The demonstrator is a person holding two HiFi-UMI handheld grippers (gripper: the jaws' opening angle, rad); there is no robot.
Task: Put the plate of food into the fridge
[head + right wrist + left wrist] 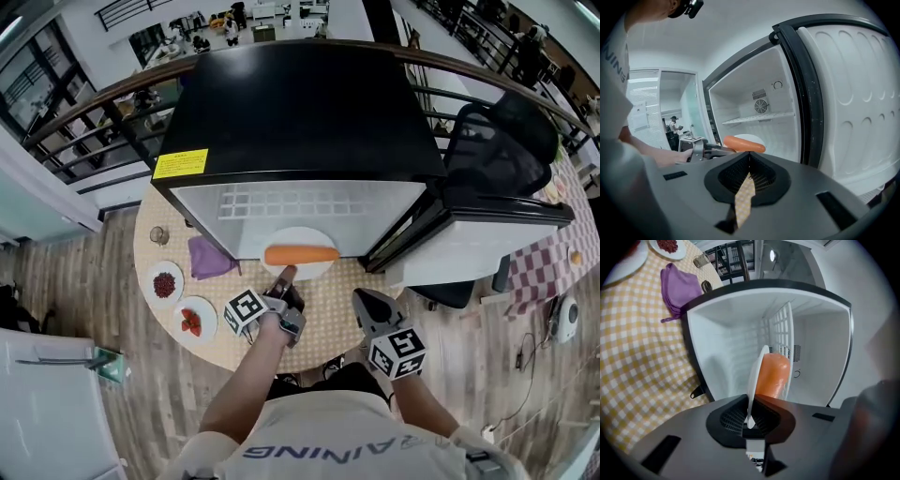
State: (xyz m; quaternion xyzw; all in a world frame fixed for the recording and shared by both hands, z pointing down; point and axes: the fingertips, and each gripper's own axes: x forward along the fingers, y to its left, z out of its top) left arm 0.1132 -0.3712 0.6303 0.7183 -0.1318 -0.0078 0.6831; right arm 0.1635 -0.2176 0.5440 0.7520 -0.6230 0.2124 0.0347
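A white plate (302,243) carrying one long orange piece of food (301,254) hovers at the mouth of the open black mini fridge (300,112). My left gripper (284,280) is shut on the plate's near rim. In the left gripper view the plate (757,373) shows edge-on with the orange food (772,376) on its right, in front of the white fridge interior (731,343). My right gripper (367,306) hangs to the right, shut and holding nothing; from the right gripper view (749,171) the plate (751,138) and food (743,144) show beyond the jaws.
The fridge door (469,230) stands swung open to the right, with a wire shelf (759,118) inside the fridge. On the checked round table (323,323) lie a purple cloth (208,258), two small plates of red food (165,284) (194,319) and a glass (159,235). A black chair (502,141) stands behind the door.
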